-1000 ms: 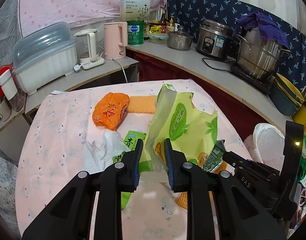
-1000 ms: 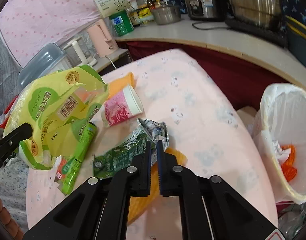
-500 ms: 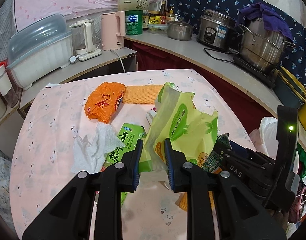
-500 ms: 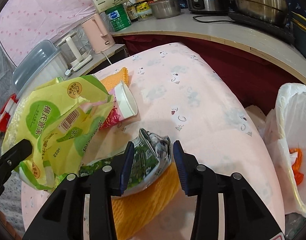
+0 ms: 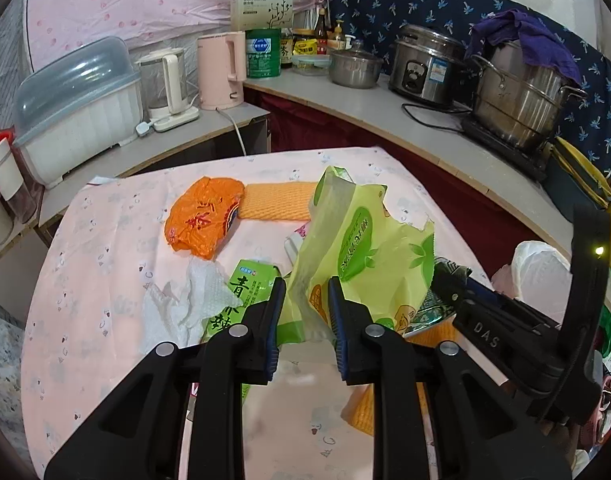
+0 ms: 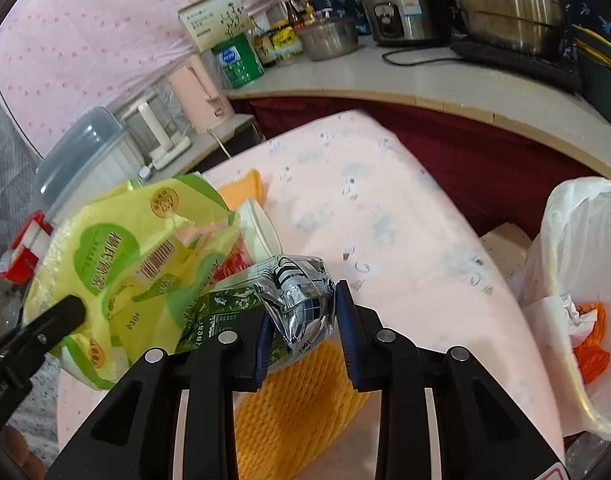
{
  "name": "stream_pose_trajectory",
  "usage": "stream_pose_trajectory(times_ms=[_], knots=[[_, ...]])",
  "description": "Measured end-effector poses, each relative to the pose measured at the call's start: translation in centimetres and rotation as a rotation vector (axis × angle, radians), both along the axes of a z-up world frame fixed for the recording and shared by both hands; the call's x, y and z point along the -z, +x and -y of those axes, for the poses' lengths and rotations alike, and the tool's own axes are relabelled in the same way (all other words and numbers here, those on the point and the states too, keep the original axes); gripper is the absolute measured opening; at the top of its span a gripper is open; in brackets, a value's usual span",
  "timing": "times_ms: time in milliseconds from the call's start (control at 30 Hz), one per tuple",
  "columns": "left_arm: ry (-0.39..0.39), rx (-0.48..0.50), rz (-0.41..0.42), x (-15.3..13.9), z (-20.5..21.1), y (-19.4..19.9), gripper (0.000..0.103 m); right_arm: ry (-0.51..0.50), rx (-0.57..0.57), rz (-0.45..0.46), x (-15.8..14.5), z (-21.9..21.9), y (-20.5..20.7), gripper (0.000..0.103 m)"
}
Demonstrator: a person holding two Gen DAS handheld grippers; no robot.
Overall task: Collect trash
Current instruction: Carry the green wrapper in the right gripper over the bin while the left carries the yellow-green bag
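Kitchen counters with kettles and pots ring a pink-clothed table (image 5: 105, 280). From the left wrist view, the left gripper (image 5: 305, 312) pinches the lower edge of a yellow-green bag (image 5: 365, 256) and holds it upright. Around it lie an orange wrapper (image 5: 201, 216), a crumpled tissue (image 5: 181, 304), a green packet (image 5: 245, 292) and an orange cloth (image 5: 277, 200), all not yet collected. The right gripper (image 5: 453, 280) reaches in from the right.

From the right wrist view, the right gripper (image 6: 301, 308) is closing its jaws around the silver end of a dark green foil wrapper (image 6: 297, 292); whether the pads press it yet cannot be told. A paper cup (image 6: 257, 232) lies behind. The lined bin (image 6: 577, 240) beside the table holds only a few scraps, so most of the collecting seems left to do.
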State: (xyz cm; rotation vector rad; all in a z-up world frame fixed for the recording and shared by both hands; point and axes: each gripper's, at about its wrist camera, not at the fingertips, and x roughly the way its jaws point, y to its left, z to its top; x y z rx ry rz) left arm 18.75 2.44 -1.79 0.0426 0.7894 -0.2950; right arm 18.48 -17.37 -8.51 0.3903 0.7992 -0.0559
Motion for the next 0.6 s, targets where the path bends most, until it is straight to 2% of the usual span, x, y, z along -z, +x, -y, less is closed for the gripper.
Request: stream_pose_trajectory(times_ms=[300, 600], knots=[[-0.014, 0.05, 0.072, -3.6, 2.5, -2.6, 0.021, -0.008, 0.068, 0.089, -4.4, 2.7, -3.9, 0.028], [-0.012, 0.147, 0.105, -5.2, 7.5, -5.5, 0.021, -0.02, 0.18, 0.126, -6.3, 7.9, -8.8, 0.028]])
